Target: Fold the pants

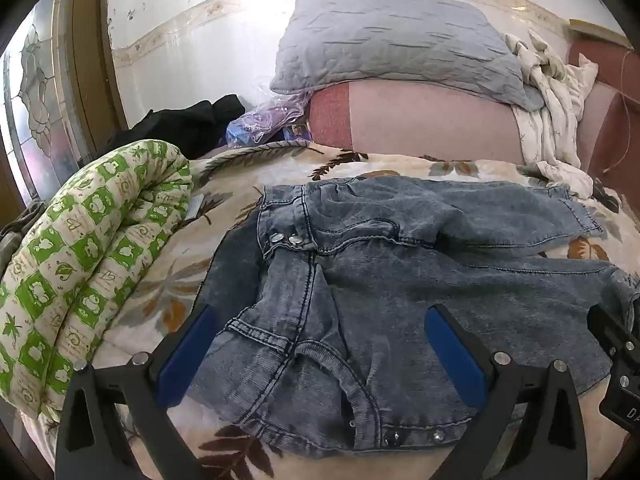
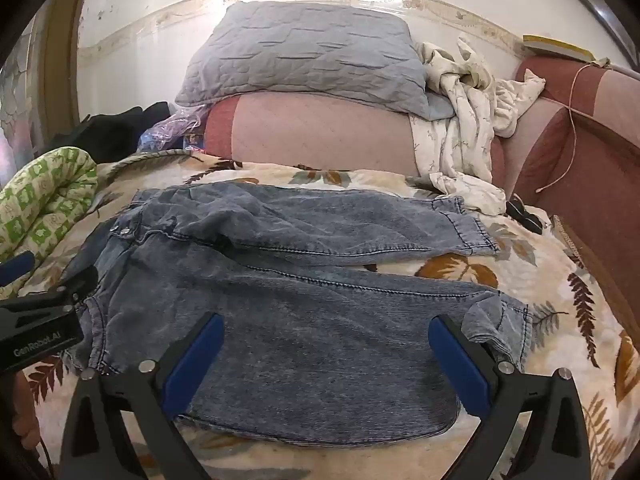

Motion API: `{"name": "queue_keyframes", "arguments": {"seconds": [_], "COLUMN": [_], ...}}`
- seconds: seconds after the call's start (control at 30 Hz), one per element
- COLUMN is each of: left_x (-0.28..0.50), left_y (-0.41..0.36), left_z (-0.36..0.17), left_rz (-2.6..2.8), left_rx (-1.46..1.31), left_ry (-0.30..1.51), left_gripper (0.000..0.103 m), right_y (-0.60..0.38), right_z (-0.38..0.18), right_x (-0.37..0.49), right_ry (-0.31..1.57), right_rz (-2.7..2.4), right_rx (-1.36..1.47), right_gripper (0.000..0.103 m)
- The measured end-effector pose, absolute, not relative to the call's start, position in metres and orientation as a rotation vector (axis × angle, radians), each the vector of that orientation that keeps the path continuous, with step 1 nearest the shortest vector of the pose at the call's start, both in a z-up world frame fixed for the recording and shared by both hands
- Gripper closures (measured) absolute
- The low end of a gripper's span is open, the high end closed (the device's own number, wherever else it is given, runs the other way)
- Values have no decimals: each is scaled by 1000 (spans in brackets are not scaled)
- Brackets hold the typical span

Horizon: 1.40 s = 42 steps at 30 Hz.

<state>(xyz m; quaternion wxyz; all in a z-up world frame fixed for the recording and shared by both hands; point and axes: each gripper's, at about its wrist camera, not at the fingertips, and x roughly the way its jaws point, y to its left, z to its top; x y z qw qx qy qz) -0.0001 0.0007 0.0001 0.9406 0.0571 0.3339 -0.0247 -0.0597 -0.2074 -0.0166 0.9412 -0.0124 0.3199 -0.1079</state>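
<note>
Pants (image 1: 360, 280) (image 2: 280, 280): blue acid-wash denim, lying spread on the bed, on the leaf-print blanket (image 1: 400, 164) (image 2: 460, 272). Waistband with metal studs toward my left; both legs run to my right, far leg lying a little apart from the near one at the cuffs.

My left gripper (image 1: 324, 344) hovers over the waist end, blue-padded fingers (image 1: 188, 356) spread wide, released, gripping nothing.

My right gripper (image 2: 326, 356) hovers over the near leg, fingers (image 2: 460, 364) likewise spread wide with nothing between them. Near leg's cuff sits just beyond the right-hand finger.

Surroundings: rolled green-and-white quilt (image 1: 80, 260) (image 2: 44, 204) beside the waist end; grey pillow (image 1: 392, 40) (image 2: 312, 52) on a pink bolster (image 1: 420, 120) (image 2: 320, 132) behind; crumpled white cloth (image 1: 552, 108) (image 2: 464, 120) to its right.
</note>
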Motion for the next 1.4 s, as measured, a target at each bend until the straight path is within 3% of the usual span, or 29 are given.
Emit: {"name": "queue_keyframes", "arguments": {"seconds": [1.4], "left_x": [-8], "left_y": [-15], "left_z": [-4], "left_rz": [-88], "left_rx": [202], "left_ry": [669], "left_gripper": [0], "right_y": [-240], "right_z": [-25], "right_x": [-54], "right_ry": [725], "right_rz": [-325], "right_rx": [30], "right_gripper": [0]}}
